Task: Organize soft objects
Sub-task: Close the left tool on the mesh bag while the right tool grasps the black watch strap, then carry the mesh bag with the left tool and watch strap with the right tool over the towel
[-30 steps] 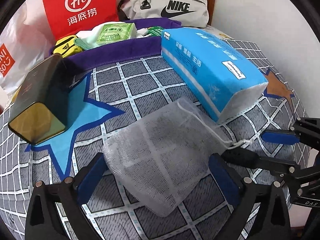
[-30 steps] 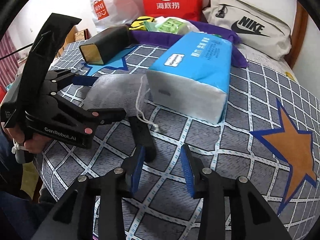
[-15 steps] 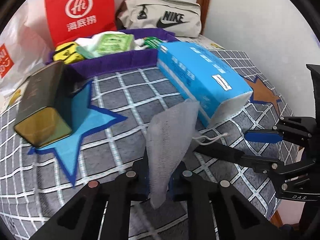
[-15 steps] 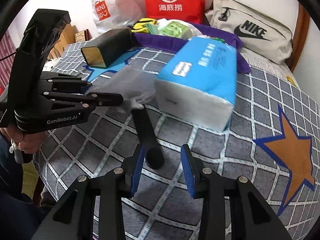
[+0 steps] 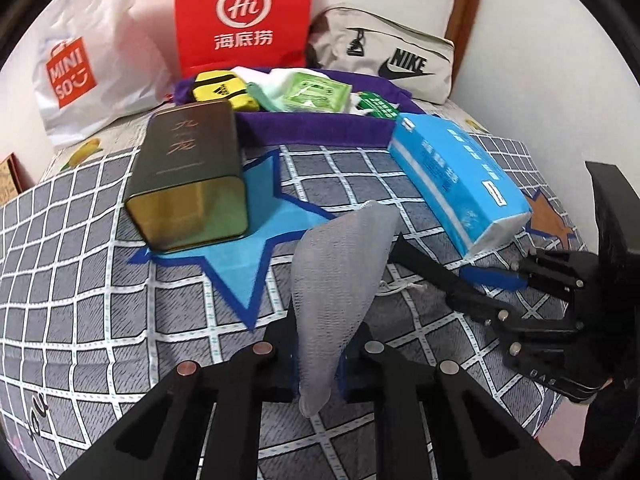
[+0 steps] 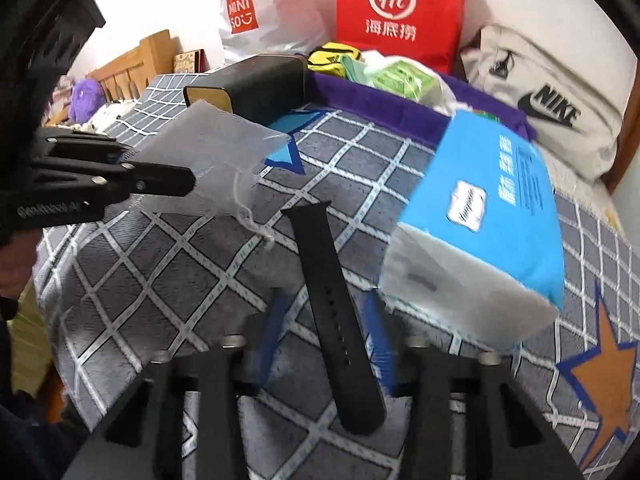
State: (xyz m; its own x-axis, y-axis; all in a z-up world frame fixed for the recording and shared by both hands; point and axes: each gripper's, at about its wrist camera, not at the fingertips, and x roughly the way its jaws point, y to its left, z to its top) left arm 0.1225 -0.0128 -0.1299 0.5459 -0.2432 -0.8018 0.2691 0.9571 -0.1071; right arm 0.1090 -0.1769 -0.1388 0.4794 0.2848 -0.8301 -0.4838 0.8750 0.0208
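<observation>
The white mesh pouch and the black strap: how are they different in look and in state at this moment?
The white mesh pouch is see-through netting with a drawstring; the black strap is opaque, narrow and has holes. The pouch is pinched in the left tongs and lifted off the bed; the strap lies flat on the checked bedcover, between the open fingers of the right tongs, not gripped. Both look soft and flexible.

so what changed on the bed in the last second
The left gripper closed on the white mesh pouch and lifted it off the bedspread. The right gripper moved forward to straddle the black watch strap, jaws open. Tissue pack and tin stayed put.
</observation>
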